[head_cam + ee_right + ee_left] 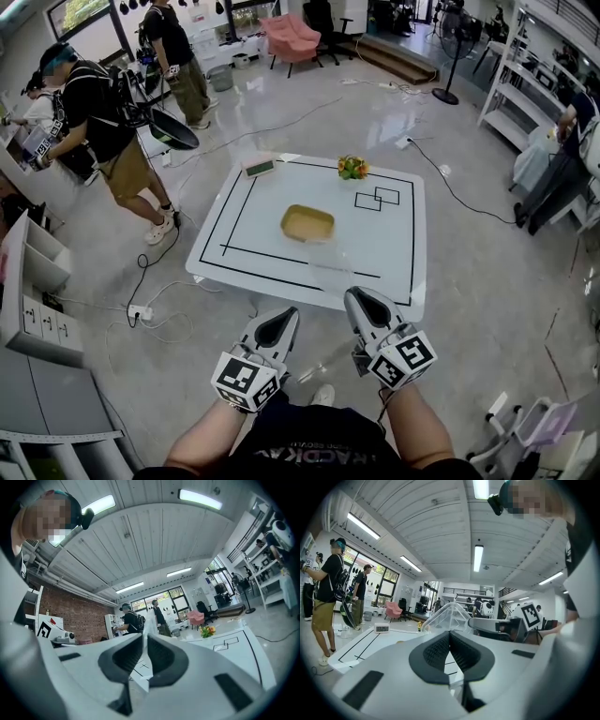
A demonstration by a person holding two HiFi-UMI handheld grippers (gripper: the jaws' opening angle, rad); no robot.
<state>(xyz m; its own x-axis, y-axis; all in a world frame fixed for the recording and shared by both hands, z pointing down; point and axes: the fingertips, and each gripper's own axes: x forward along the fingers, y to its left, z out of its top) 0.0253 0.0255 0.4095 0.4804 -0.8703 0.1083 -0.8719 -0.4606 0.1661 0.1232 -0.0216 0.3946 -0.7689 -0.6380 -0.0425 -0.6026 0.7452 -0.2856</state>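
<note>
Right gripper [362, 298], lower centre: fingers clenched on one edge of the clear plastic bag [335, 261], which keeps it lifted over the worktop [398, 253] near edge. Left gripper [281, 321] alongside, fingers pressed together, apparently empty. Yellow tray [307, 223] mid-frame.

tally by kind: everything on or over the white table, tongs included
tan tray: 1
digital clock: 1
flower pot: 1
clear plastic bag: 1, pinched in the right tongs
tongs: 2, left tongs and right tongs
Total: 6
</note>
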